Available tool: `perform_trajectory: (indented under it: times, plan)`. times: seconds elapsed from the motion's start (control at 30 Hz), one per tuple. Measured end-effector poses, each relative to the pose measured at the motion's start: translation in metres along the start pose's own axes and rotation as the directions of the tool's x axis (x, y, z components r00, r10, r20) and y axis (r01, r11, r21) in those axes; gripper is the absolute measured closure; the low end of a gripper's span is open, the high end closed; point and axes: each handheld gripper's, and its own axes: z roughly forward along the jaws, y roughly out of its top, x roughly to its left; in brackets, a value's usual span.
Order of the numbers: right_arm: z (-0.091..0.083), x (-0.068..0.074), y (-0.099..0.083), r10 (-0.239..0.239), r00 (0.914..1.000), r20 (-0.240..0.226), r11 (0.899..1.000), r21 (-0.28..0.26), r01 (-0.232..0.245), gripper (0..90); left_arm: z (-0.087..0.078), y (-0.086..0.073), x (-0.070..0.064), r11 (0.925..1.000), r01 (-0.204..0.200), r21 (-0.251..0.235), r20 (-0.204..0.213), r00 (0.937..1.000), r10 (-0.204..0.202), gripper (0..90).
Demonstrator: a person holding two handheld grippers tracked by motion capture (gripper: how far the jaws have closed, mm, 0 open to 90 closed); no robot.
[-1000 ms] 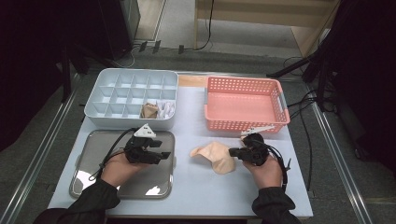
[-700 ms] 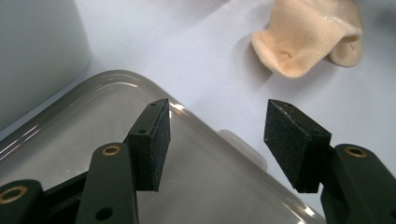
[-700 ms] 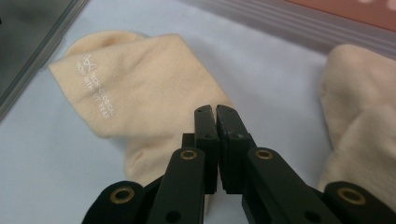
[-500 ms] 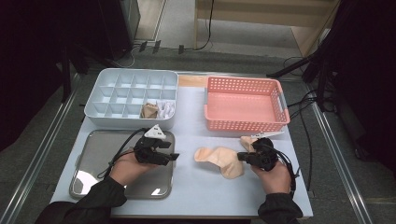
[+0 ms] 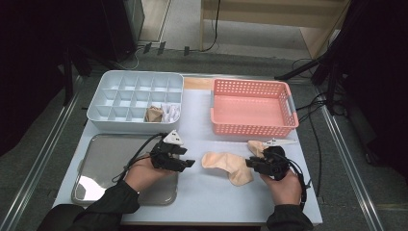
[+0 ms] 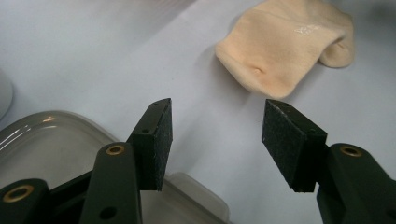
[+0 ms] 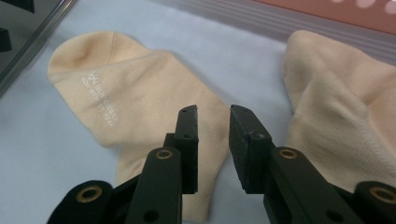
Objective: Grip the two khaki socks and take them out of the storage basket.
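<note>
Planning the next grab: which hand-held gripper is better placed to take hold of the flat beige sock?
Right, probably. The right hand-held gripper hangs directly over the flat beige cotton sock, jaws narrowly apart. The left hand-held gripper, jaws wide, sits short of its toe.

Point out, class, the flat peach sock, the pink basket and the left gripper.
peach sock (image 5: 226, 163), high view, middle of the flat foot part.
pink basket (image 5: 250, 126), high view, its near wall.
left gripper (image 6: 215, 135), left gripper view, midway between its open fingertips.
</note>
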Motion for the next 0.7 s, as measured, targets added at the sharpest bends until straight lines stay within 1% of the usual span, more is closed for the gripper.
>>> perform_trajectory:
  times: [0.07, 0.17, 0.2, 0.23, 0.3, 0.4, 0.5, 0.57, 0.63, 0.7]
  plan:
    - [0.001, 0.002, -0.003, 0.005, 1.0, -0.004, 1.0, -0.002, -0.005, 72.5, 0.002, 0.002, -0.001, 1.0, 0.004, -0.001, 0.004, 1.0, -0.004, 46.7]
    - [0.002, 0.004, -0.011, -0.005, 0.9999, -0.009, 1.0, -0.004, 0.005, 70.0, 0.006, 0.007, 0.0, 0.9994, 0.036, -0.004, 0.03, 0.9989, -0.035, 50.1]
    - [0.002, 0.004, -0.012, -0.002, 0.9999, -0.014, 1.0, 0.001, 0.002, 69.3, 0.008, 0.008, 0.0, 0.9992, 0.04, -0.005, 0.029, 0.9988, -0.04, 50.3]
    - [0.002, 0.005, -0.014, 0.0, 0.9999, -0.012, 1.0, 0.0, 0.0, 69.1, 0.01, 0.009, -0.001, 0.9994, 0.035, 0.005, 0.026, 0.999, -0.035, 51.1]
    - [0.002, 0.004, -0.016, -0.006, 0.9999, -0.012, 1.0, -0.001, 0.006, 67.6, 0.014, 0.012, -0.002, 0.9987, 0.05, 0.01, 0.031, 0.9982, -0.051, 51.5]
    - [0.004, 0.003, -0.018, -0.003, 1.0, -0.006, 1.0, 0.009, 0.003, 66.6, 0.021, 0.016, -0.004, 0.9983, 0.057, 0.012, 0.029, 0.9979, -0.057, 51.6]
    - [0.007, 0.002, -0.018, -0.006, 1.0, -0.001, 1.0, 0.021, 0.006, 65.1, 0.029, 0.018, -0.005, 0.9971, 0.075, 0.013, 0.041, 0.9963, -0.076, 51.4]
    - [0.009, 0.002, -0.018, -0.008, 1.0, 0.003, 0.999, 0.032, 0.008, 64.3, 0.035, 0.019, -0.007, 0.9967, 0.079, 0.021, 0.043, 0.9959, -0.08, 51.5]
    - [0.011, 0.002, -0.019, -0.003, 1.0, 0.006, 0.999, 0.047, 0.003, 64.3, 0.04, 0.018, -0.008, 0.9968, 0.071, 0.036, 0.038, 0.9967, -0.072, 51.6]
    - [0.013, 0.002, -0.018, -0.011, 0.9999, 0.006, 0.999, 0.042, 0.011, 63.5, 0.045, 0.018, -0.01, 0.9969, 0.064, 0.046, 0.029, 0.9974, -0.066, 51.7]
